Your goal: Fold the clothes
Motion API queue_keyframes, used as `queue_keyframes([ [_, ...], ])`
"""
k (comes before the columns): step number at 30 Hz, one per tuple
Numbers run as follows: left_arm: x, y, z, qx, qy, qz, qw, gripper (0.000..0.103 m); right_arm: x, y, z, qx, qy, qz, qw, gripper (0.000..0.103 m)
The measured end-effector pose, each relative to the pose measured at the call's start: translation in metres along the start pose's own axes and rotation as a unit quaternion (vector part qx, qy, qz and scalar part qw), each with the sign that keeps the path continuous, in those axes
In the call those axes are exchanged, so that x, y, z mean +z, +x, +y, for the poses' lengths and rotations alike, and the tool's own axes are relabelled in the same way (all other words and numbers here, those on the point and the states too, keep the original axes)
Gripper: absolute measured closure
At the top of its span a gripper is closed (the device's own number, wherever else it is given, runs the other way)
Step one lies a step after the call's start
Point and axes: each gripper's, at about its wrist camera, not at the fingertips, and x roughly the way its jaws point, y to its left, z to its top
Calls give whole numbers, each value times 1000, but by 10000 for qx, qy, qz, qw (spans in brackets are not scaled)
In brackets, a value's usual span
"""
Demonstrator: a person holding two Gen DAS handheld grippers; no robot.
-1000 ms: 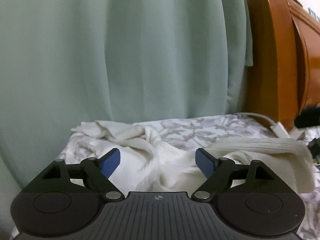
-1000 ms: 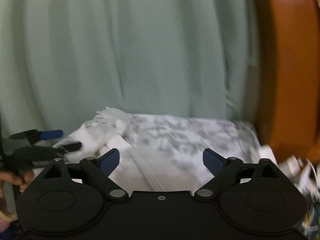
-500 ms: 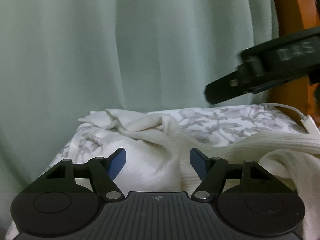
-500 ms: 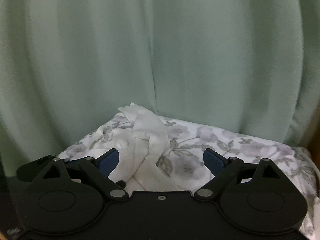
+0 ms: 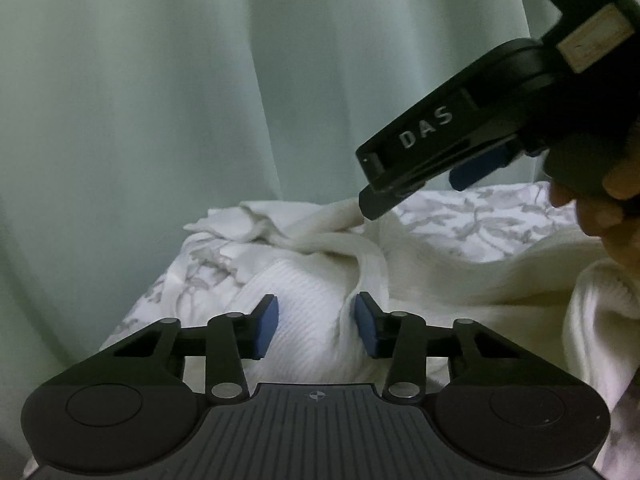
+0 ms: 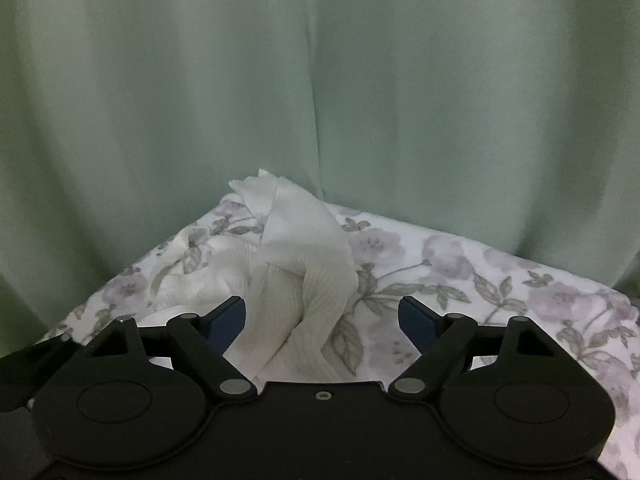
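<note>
A crumpled cream ribbed sweater (image 5: 320, 280) lies on a floral bedsheet (image 6: 460, 280) before a green curtain (image 6: 320, 80), with the left gripper (image 5: 316, 324) and right gripper (image 6: 322, 320) both spread apart over it.

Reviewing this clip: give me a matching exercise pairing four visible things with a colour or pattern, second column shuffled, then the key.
Things:
1. curtain
2. sweater
3. bed sheet
4. left gripper pads

Descriptions:
A. blue
B. white with grey-purple flowers
C. pale green
D. cream ribbed knit

Pairs: 1-C, 2-D, 3-B, 4-A
</note>
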Motion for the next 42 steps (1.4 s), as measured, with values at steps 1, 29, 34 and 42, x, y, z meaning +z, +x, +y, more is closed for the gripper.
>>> queue_keyframes([
  [1, 0, 0, 1, -15, 1, 4, 10000, 65, 0, 4, 0, -11, 0, 30, 10000, 23],
  [29, 16, 25, -10, -557, -166, 5, 9983, 61, 13, 68, -6, 25, 214, 489, 9986, 72],
  [34, 16, 32, -10, -491, -200, 70, 9986, 75, 13, 75, -4, 3, 191, 549, 9983, 72],
  [42, 12, 25, -10, -244, -146, -102, 9995, 97, 9, 70, -4, -62, 264, 351, 9990, 87],
])
